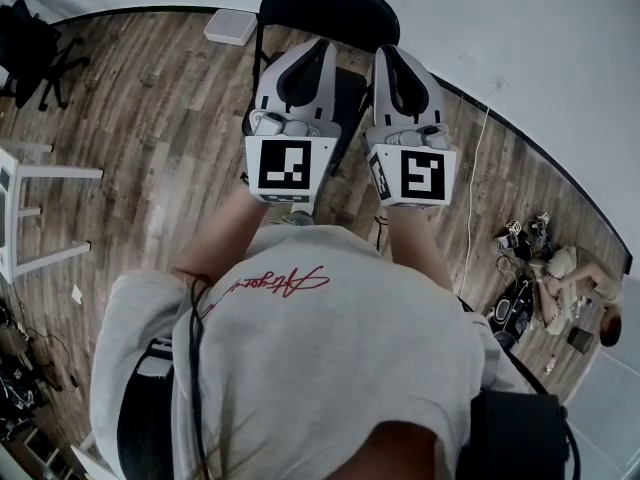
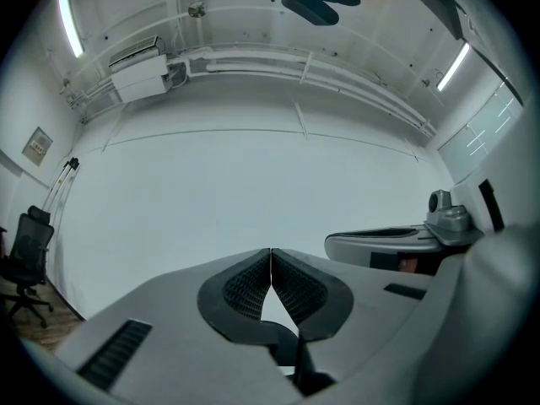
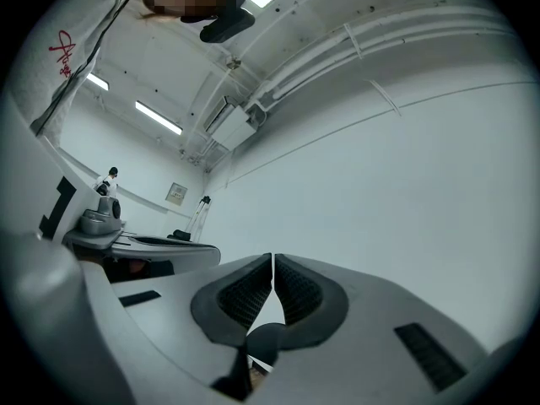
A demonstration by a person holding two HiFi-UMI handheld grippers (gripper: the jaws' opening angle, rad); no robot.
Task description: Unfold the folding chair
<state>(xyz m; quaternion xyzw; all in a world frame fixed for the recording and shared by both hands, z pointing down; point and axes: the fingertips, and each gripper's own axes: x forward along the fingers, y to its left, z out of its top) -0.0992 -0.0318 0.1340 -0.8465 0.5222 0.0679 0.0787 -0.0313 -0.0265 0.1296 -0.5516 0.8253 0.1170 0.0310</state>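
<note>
The black folding chair [image 1: 325, 6] stands upright on the wood-plank surface [image 1: 150, 138], close to the white wall [image 1: 520, 38] and straight ahead of the person. Only its rounded backrest and a strip of thin black frame show. The seat is hidden, so I can't say whether it is folded flat or already opened.

Both tools are raised just in front of it and neither touches it. The left hand-held gripper [image 1: 320, 44] has its jaws pressed together on nothing, and so does the right hand-held gripper [image 1: 386, 52], both aimed at bare wall.

To my eye this fits either a chair waiting to be opened or one already opened and let go. Any fresh grip would need the jaws parted.
</note>
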